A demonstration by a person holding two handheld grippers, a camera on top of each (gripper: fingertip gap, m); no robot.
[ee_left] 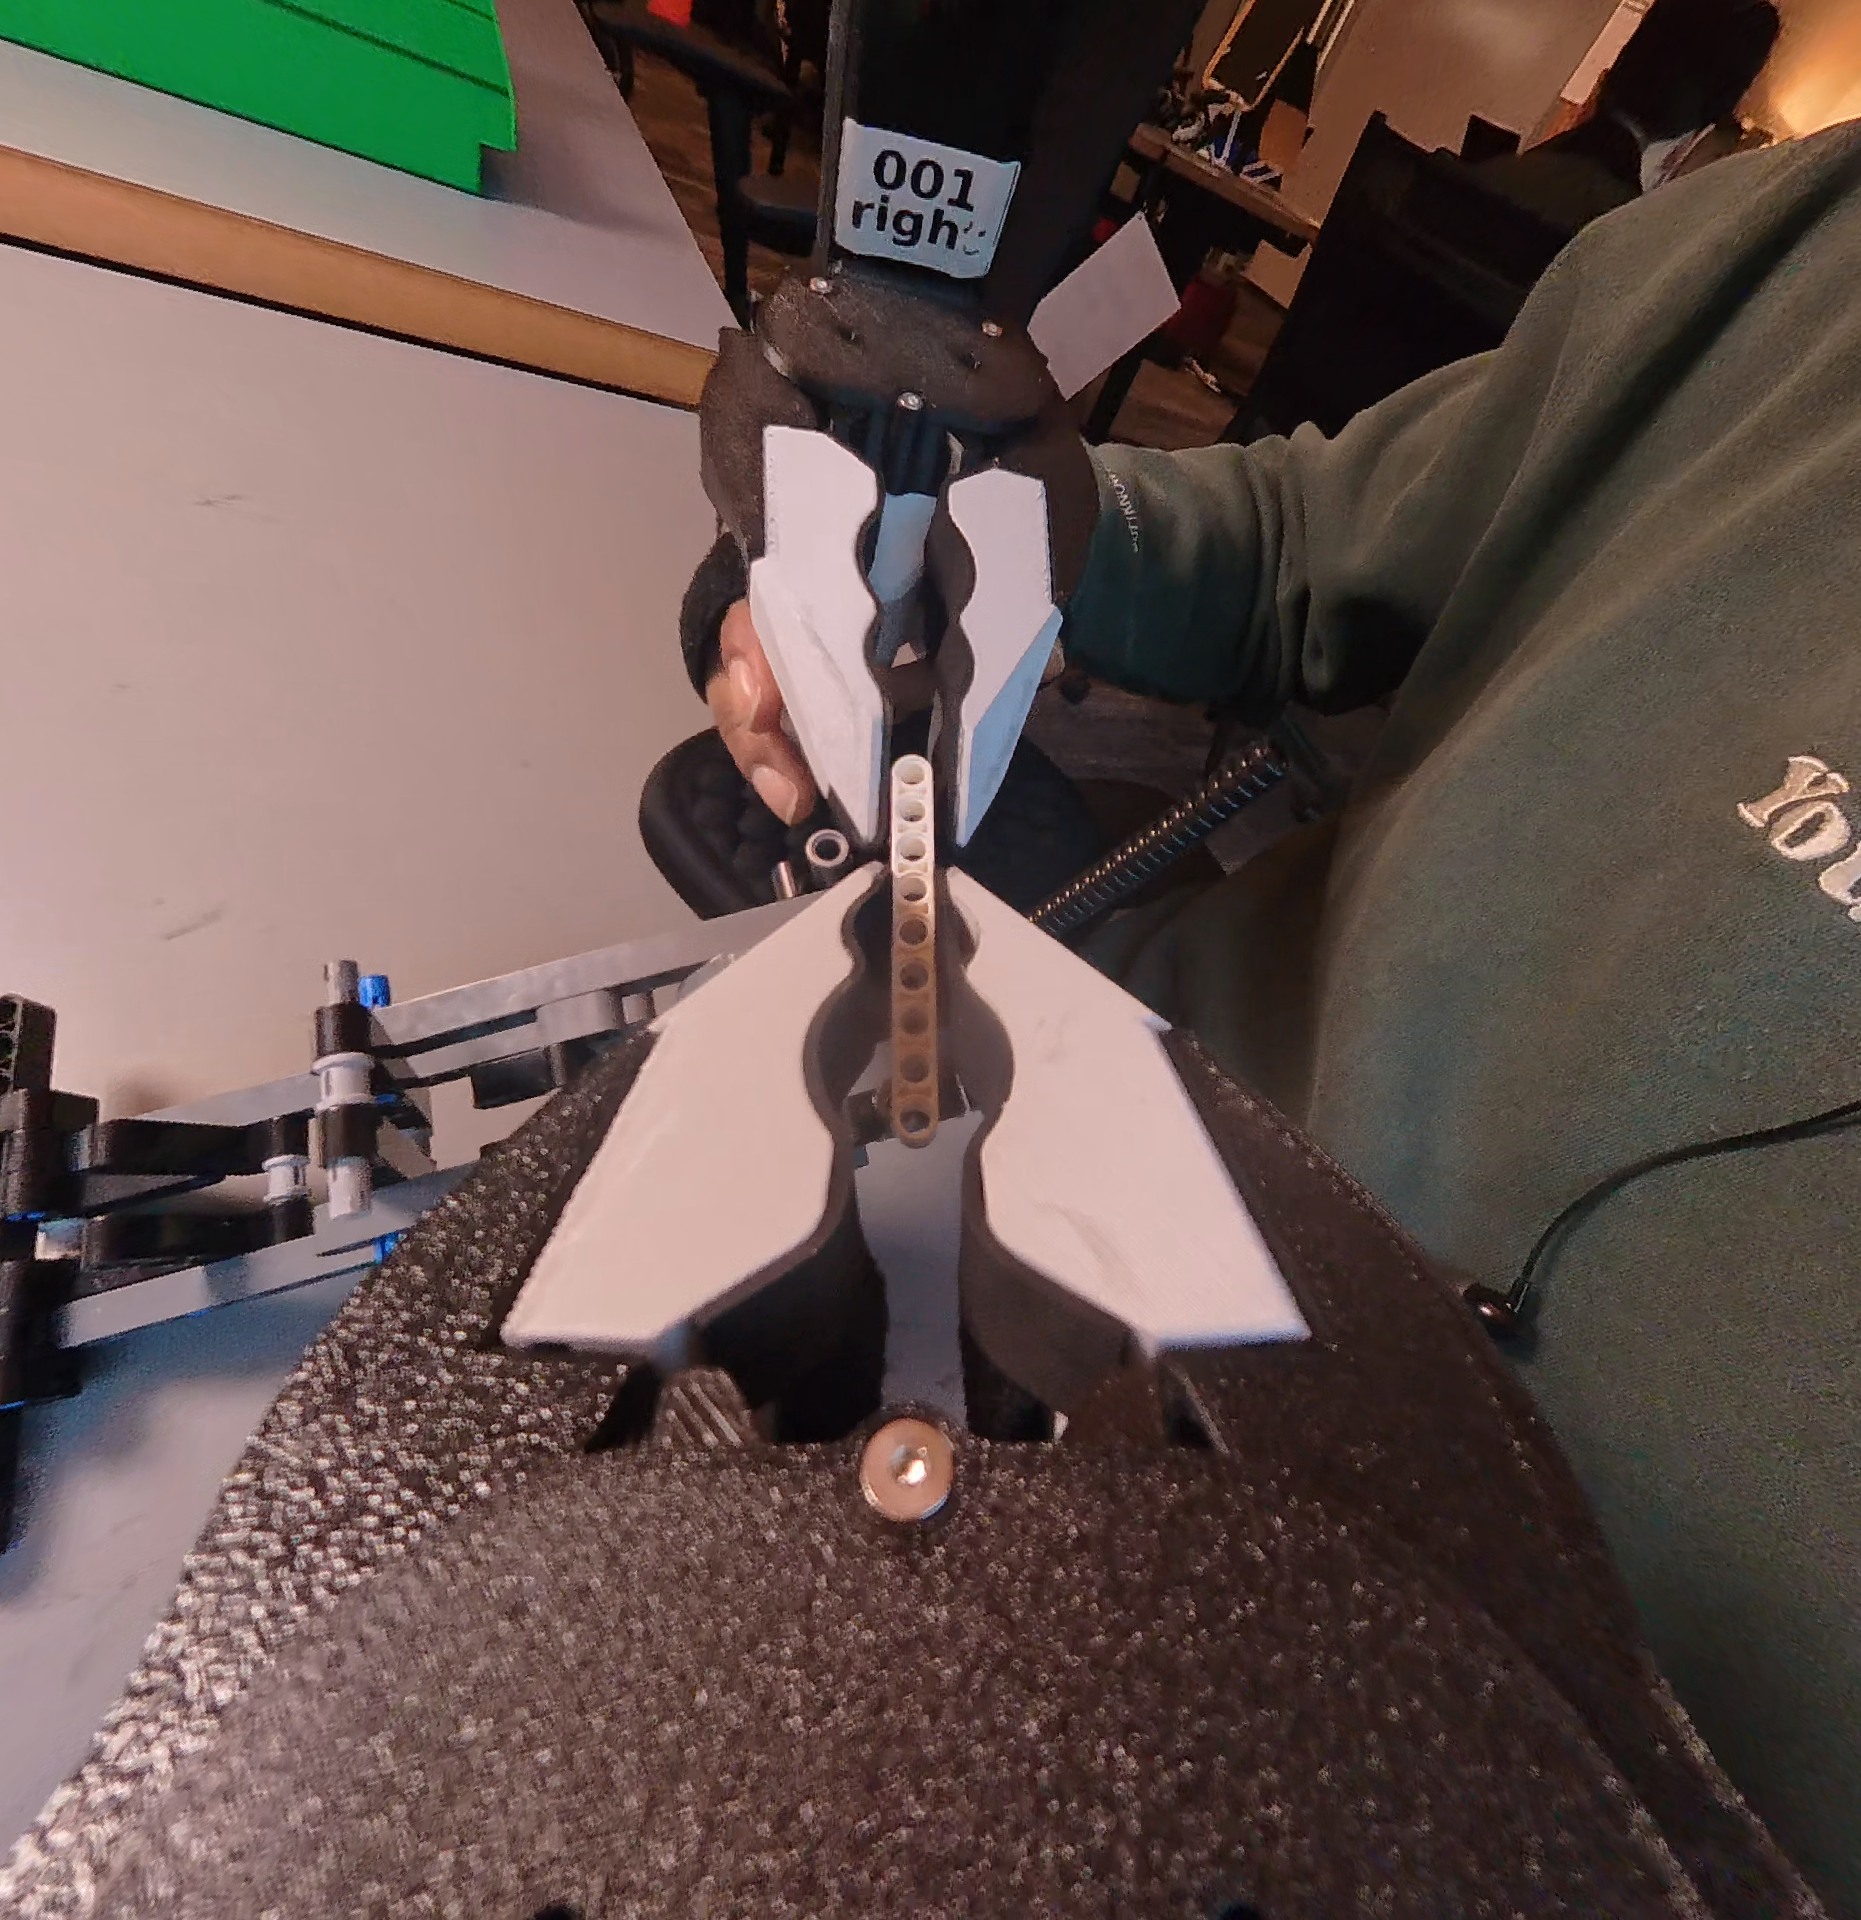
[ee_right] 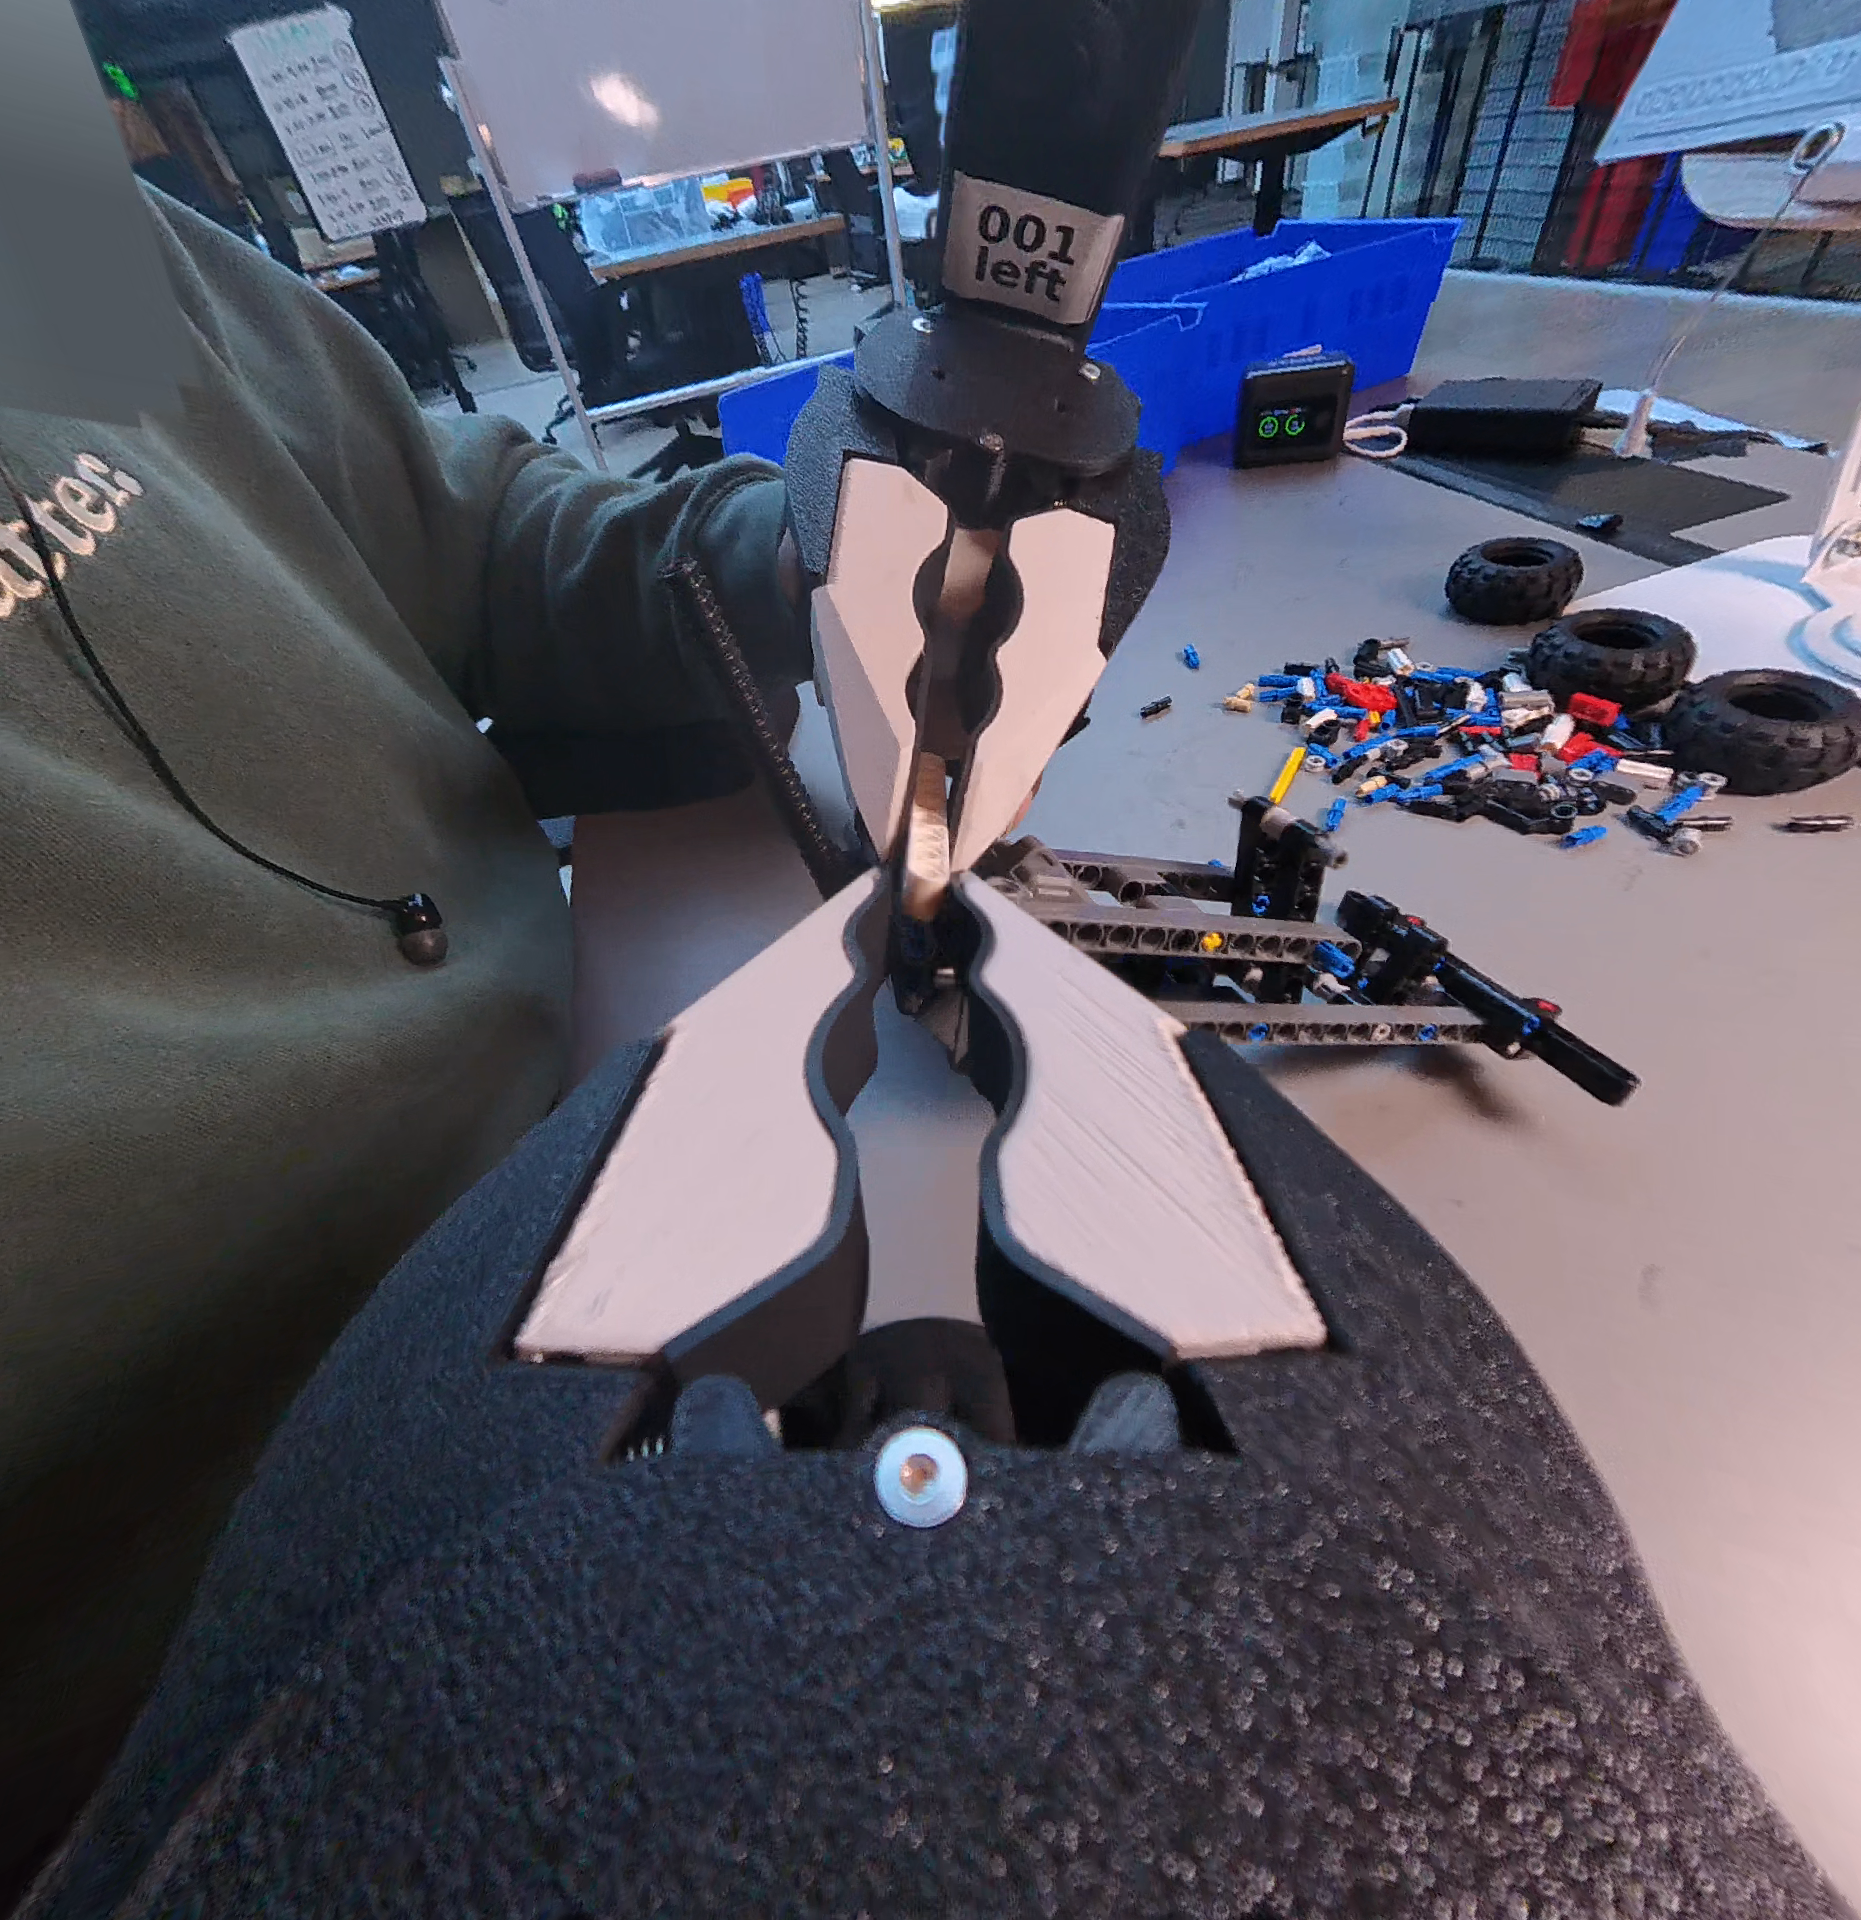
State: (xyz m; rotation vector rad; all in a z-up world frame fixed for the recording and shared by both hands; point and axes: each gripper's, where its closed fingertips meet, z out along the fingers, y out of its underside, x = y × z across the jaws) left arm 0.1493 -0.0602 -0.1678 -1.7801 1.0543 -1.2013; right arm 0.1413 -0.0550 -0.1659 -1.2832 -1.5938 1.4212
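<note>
Left wrist view, from the left: a half-built black frame of holed bars and pins (ee_left: 209,1143) lies on the grey table (ee_left: 282,623), near the grippers but touching neither. In the middle, the left gripper (ee_left: 918,888) is closed onto a pale holed bar (ee_left: 913,966) held up in the air. The bar runs lengthwise between its fingers and sticks out past the tips. The right gripper (ee_left: 913,836) faces it tip to tip, and its fingers are nearly together around the bar's free end. Thin gaps seem to show on both sides, so I cannot tell whether it grips the bar or only brackets it. A hand (ee_left: 754,717) holds that gripper, and to the right is a green sweatshirt (ee_left: 1632,727).

The right wrist view has the sweatshirt on the left, then the two grippers meeting over the table's near edge. The frame lies just behind them with no wheels on it. Further right a heap of small loose parts (ee_right: 1466,727) is unsorted, and three black tyres (ee_right: 1612,655) lie beside it. A blue bin (ee_right: 1269,301) and a small device with a screen (ee_right: 1295,405) stand behind.

By this, the frame is only partly built, and the bar is not yet joined to it.
</note>
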